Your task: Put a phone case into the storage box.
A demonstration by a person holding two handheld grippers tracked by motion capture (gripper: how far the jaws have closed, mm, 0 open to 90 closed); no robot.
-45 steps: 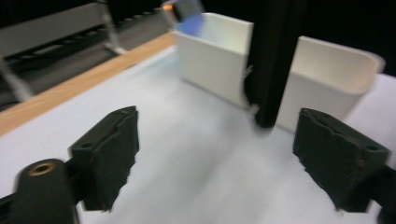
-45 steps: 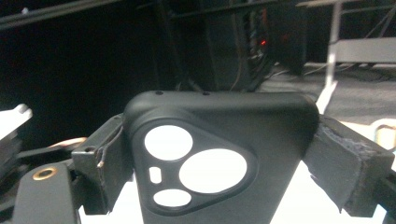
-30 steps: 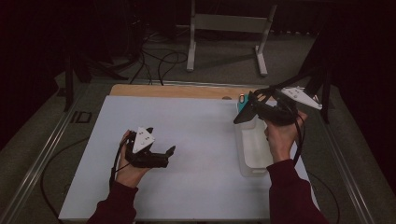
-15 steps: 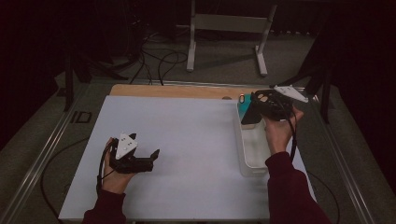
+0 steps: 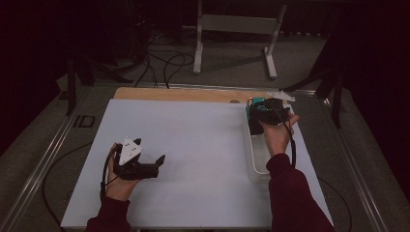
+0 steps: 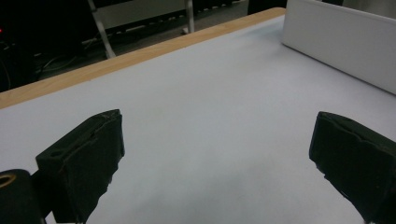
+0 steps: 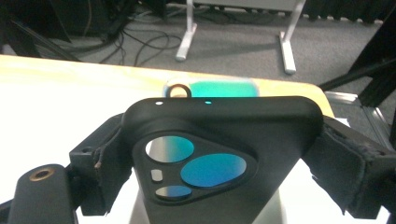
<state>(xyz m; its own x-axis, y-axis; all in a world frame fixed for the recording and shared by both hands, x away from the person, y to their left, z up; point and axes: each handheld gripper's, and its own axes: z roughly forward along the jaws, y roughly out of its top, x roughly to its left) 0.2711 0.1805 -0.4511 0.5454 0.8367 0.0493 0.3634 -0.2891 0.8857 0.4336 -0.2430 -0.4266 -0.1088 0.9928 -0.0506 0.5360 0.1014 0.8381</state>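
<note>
My right gripper (image 5: pixel 261 117) is shut on a black phone case (image 7: pixel 224 135), a jaw pressing each long side. The case has a three-cornered camera cutout with teal showing through its holes. In the high view that gripper hangs over the far end of a long whitish bin (image 5: pixel 256 164) at the table's right. A teal object (image 5: pixel 255 102) sits just beyond it near the wooden strip, and it is blurred in the right gripper view (image 7: pixel 210 87). My left gripper (image 5: pixel 158 166) rests low over the white tabletop at the near left, jaws wide open with nothing between them (image 6: pixel 217 154).
The white table sheet (image 5: pixel 193 135) ends at a wooden strip (image 5: pixel 183 94) along the far edge. The bin's white wall (image 6: pixel 345 42) stands ahead and to the right of the left gripper. A metal stand (image 5: pixel 234 29) and cables lie on the floor beyond.
The right gripper has carried the case away from me to the bin's far end. The left gripper has drawn back to the left and closer to me, still open.
</note>
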